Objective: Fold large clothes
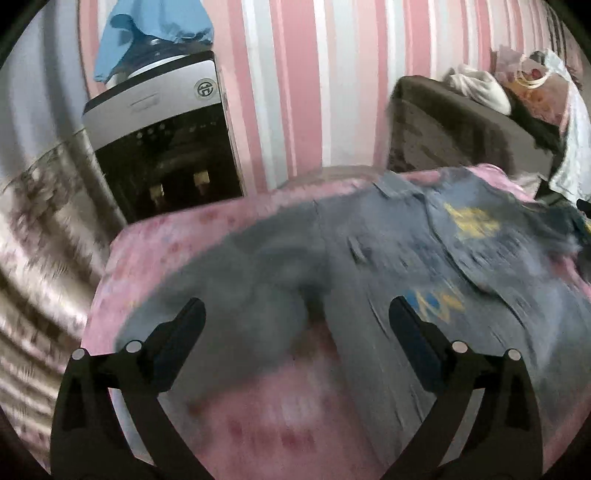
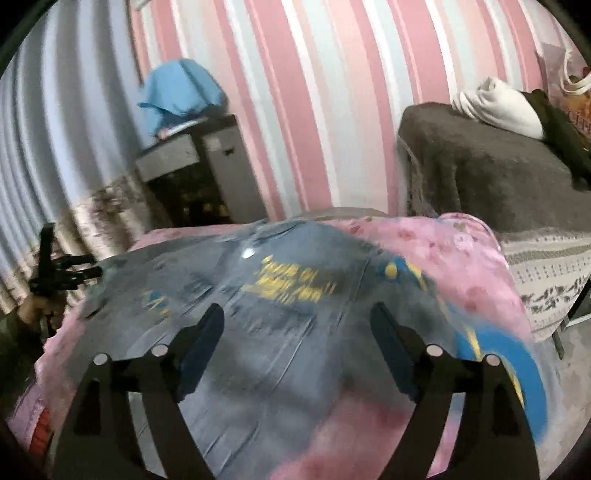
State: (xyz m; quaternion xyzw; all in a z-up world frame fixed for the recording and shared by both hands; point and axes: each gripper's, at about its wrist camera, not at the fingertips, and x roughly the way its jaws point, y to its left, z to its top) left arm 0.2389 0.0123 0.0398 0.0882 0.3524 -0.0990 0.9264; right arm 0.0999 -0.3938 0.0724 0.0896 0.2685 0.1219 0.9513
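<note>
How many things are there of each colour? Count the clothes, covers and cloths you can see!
Grey: 1, shirt
Pink: 1, bed cover
Blue: 1, cloth
Brown: 1, blanket
White: 1, bundle
Total: 5

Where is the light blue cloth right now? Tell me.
The light blue cloth is draped over the top of the water dispenser against the pink striped wall, upper left in both wrist views, beyond the bed's far left corner.

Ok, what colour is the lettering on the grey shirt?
Yellow lettering on the grey shirt, clearest in the right wrist view.
</note>
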